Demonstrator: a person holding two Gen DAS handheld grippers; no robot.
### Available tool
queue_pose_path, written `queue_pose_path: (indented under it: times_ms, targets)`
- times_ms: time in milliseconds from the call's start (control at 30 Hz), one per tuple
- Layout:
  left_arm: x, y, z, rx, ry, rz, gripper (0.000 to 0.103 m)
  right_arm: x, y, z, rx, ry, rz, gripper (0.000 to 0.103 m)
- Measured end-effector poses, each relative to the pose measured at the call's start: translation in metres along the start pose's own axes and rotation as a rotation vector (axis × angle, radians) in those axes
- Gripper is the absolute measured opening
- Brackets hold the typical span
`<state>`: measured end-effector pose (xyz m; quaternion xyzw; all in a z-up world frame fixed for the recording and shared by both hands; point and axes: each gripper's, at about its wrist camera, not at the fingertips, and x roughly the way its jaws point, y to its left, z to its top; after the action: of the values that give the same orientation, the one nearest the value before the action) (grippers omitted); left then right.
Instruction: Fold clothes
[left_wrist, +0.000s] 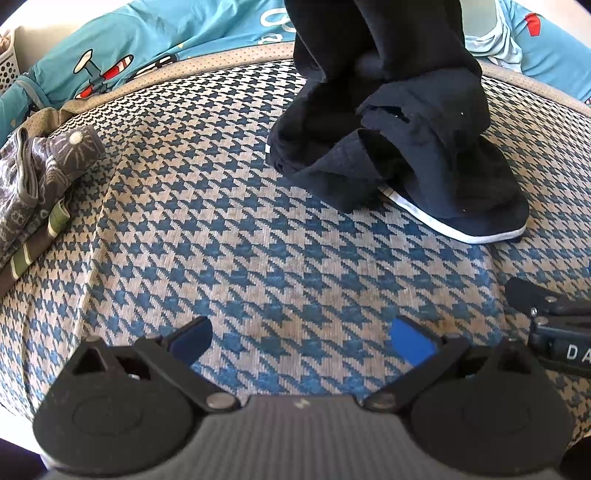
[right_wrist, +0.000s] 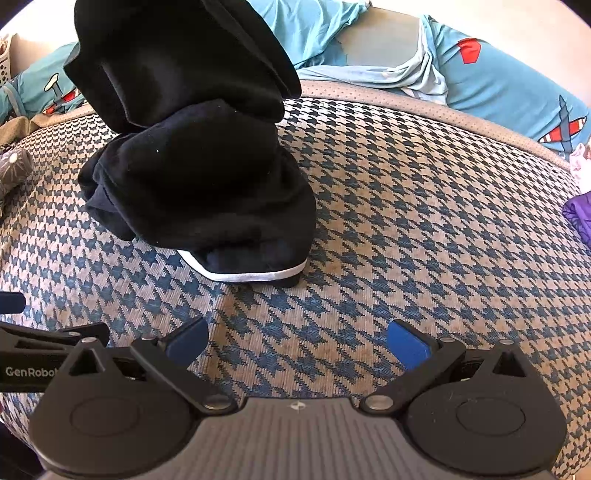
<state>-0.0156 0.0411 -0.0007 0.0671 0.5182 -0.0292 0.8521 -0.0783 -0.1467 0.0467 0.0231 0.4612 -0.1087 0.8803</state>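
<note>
Two handheld grippers are hovering side by side over a bed covered in a blue-and-beige houndstooth blanket (left_wrist: 229, 221). Seen from the left wrist camera, the left gripper (left_wrist: 301, 341) is holding its two blue-tipped fingers (left_wrist: 410, 341) wide apart, with nothing between them but bare blanket. Seen from the right wrist camera, the right gripper (right_wrist: 297, 341) is likewise spreading its blue fingers (right_wrist: 408, 343) apart and gripping nothing. Each gripper is showing at the edge of the other's view, so they are sitting close together.

Ahead of both grippers, a dark navy garment (left_wrist: 399, 122) is hanging down from above the top of the frame, its lower part bunching in loose folds on the blanket. A white-edged hem (left_wrist: 454, 229) is lying flat at the bottom of the heap, nearest the grippers. What is holding the garment up is out of view. In the right wrist view the same garment (right_wrist: 192, 147) is sitting left of centre, well ahead of the fingers and not touching them.

At the left edge of the blanket, a stack of folded patterned clothes (left_wrist: 33, 184) in grey and olive is resting. Beyond the blanket, a turquoise sheet (right_wrist: 509, 88) printed with cartoon aeroplanes is lying rumpled. A purple cloth (right_wrist: 578, 218) is peeking in at the far right.
</note>
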Motion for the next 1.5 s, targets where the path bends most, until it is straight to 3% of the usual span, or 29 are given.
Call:
queue_pose_path:
  times_ms: [1500]
  targets:
    - [0.0027,-0.0061,0.0000,0.053,0.013,-0.043,0.103,0.0010,-0.0073,-0.0023,0.038,0.048,-0.018,0.103]
